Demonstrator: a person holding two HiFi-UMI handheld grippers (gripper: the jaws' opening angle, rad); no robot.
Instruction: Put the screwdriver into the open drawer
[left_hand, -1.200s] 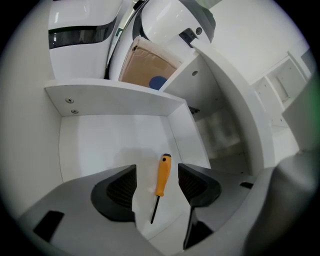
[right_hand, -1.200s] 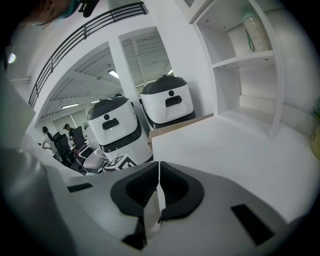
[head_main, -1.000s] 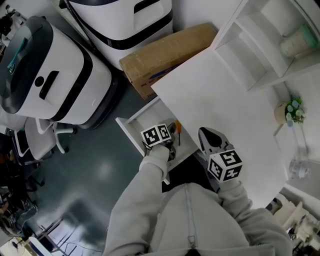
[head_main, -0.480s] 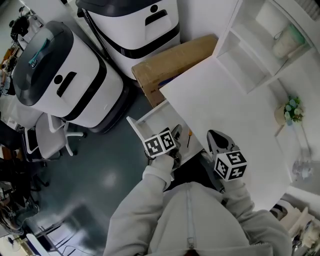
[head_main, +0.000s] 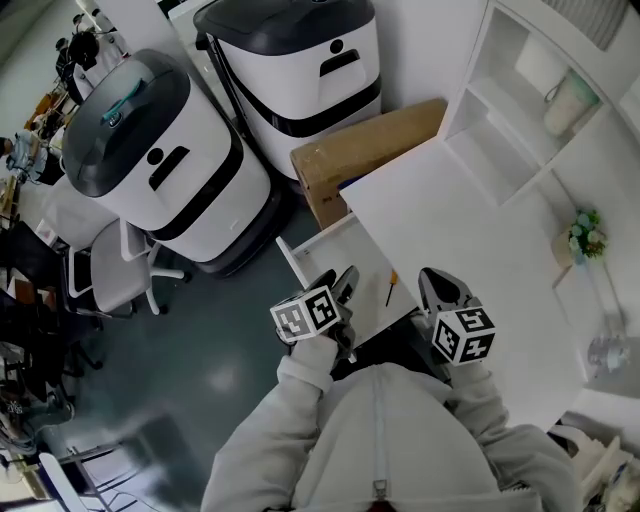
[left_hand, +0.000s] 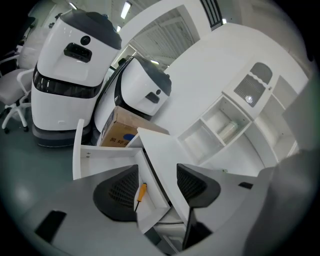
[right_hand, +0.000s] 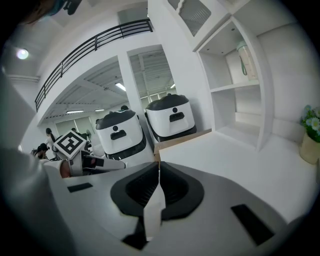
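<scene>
Screwdriver (head_main: 391, 290): orange handle, thin dark shaft. I am seeing it lying flat on the drawer floor, just right of centre in the head view, handle toward the top of the frame.
Drawer (head_main: 291, 263): white, shallow. I am seeing it standing pulled out from under the white desktop (head_main: 470, 250), at frame centre.

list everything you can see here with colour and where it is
screwdriver: 1, orange handle, lying in the open drawer
drawer: 1, white, pulled out of the desk
desk: 1, white, centre right
cardboard box: 1, brown, on the floor beside the desk
machines: 2, white and black, upper left
shelf unit: 1, white, at the desk's far side
potted plant: 1, green, far right
left gripper: 1, grey, above the drawer, jaws apart and closing, nothing between them
right gripper: 1, grey, over the desk edge, jaws together, empty
</scene>
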